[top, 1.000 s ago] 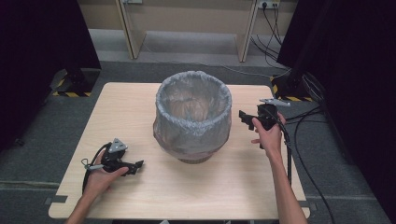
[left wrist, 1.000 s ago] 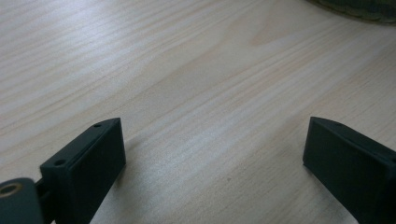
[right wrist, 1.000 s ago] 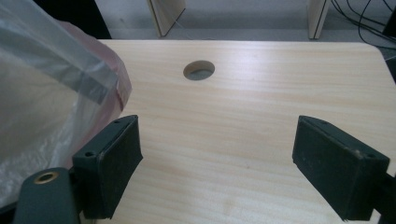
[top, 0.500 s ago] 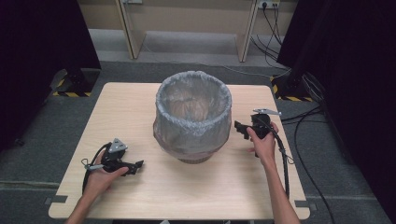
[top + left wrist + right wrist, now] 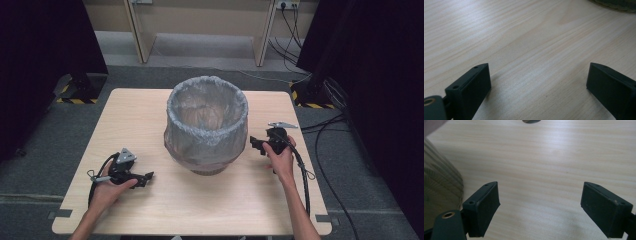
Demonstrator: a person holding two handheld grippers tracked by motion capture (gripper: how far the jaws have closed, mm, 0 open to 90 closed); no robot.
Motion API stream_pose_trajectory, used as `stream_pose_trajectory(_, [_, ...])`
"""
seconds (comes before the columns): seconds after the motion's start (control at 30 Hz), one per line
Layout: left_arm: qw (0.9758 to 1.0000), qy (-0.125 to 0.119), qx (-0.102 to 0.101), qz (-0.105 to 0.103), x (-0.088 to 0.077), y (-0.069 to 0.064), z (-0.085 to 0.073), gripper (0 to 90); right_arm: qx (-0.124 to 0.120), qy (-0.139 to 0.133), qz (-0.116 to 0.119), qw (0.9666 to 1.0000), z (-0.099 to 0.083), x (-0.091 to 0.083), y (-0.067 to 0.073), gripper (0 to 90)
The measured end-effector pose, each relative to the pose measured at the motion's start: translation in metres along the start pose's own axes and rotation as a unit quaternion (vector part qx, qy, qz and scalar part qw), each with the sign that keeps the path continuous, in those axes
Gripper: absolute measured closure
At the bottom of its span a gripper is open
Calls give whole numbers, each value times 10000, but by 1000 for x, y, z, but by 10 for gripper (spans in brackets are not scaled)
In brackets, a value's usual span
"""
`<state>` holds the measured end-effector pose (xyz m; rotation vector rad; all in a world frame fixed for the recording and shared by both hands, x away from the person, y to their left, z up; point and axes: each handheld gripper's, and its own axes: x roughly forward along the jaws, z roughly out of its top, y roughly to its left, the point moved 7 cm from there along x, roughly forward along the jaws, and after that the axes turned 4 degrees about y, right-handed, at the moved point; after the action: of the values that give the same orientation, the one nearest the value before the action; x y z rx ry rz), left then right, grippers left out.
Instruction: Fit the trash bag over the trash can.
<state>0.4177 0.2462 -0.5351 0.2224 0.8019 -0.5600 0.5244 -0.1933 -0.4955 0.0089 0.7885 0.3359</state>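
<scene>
Right gripper [image 5: 259, 144], jaws standing wide apart, is hovering just beside the bag-lined bin [image 5: 206, 125] mid-tabletop [image 5: 150, 210]. Left gripper [image 5: 145, 178] (also gaping, holding nothing) is resting low, well apart from it. Liner is sitting untouched; grasping looks not yet begun.

One basket [image 5: 206, 125], lined with one clear bag [image 5: 192, 107], stands on one wooden table [image 5: 150, 210]. Two hands, left [image 5: 107, 190] and right [image 5: 281, 161], each hold one gripper, left [image 5: 147, 176] and right [image 5: 255, 143]: two grippers, four black jaws, two cables.
</scene>
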Motion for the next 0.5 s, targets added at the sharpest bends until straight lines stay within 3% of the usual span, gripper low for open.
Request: stream_pose_trajectory(0.5, [10000,23,17,-12,2,1,2,31,-232,466,-72,9986,-24,15,8,158])
